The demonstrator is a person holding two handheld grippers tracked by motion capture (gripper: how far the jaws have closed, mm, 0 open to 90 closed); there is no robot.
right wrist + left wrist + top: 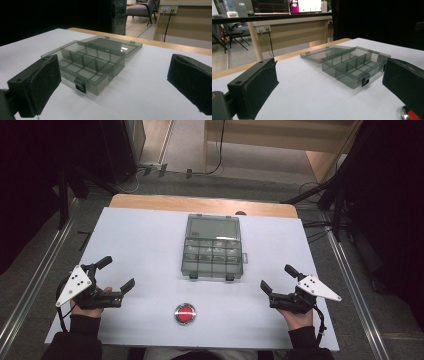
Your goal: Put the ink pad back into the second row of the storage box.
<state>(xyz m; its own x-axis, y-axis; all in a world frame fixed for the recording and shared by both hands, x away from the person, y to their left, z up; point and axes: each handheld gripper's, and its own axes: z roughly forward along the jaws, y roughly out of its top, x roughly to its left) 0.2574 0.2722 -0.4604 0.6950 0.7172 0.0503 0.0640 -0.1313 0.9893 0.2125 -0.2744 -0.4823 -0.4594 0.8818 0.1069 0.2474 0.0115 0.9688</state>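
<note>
A smoke-grey, translucent compartment box [213, 253] was shown mid-table, lid laid open flat behind it, dividers visible. A red button [185, 314] lay nearer. The left gripper [119, 274] and right gripper [278, 278] were held spread, empty, flanking.

You're looking down at a desk [140, 245] with a white top, and a strip of bare wood [200, 203] runs along its far edge. Near the middle sits a smoky clear plastic box [212, 261], split by dividers into small compartments. Its lid [212, 228] is folded open and lies flat on the desk behind it, and two dark latches [193, 276] hang off its near side. Closer to you, well apart from the box, there's a round red button [185, 314] with a silver ring.
</note>
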